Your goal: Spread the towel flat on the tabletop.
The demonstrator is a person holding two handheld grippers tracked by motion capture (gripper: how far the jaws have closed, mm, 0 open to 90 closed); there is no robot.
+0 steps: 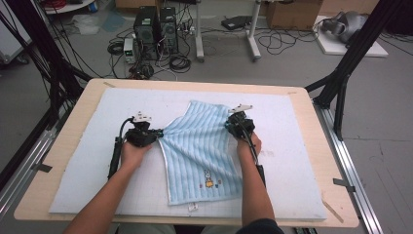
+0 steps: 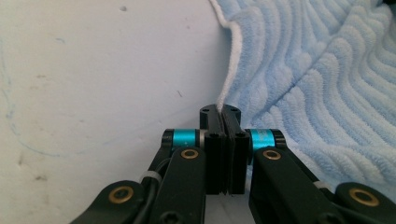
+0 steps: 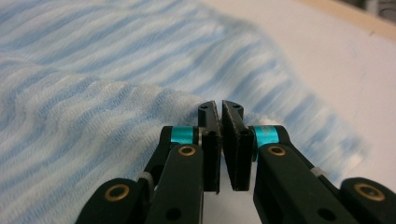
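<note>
A light blue ribbed towel (image 1: pixel 202 151) with a white hem lies on the white mat, puckered toward both sides. It carries a small embroidered figure (image 1: pixel 209 179) near its front edge. My left gripper (image 1: pixel 158 132) is at the towel's left edge. In the left gripper view the gripper (image 2: pixel 219 111) is shut, with the towel's white hem (image 2: pixel 229 79) pinched between the jaw tips. My right gripper (image 1: pixel 229 124) is at the towel's upper right edge. In the right gripper view the gripper (image 3: pixel 220 106) is shut on a raised fold of the towel (image 3: pixel 93 93).
The white mat (image 1: pixel 87 161) covers most of the wooden table (image 1: pixel 68 131). Black frame posts (image 1: pixel 341 83) stand at the table's left and right. Computers (image 1: pixel 156 29) and cables sit on the floor beyond the far edge.
</note>
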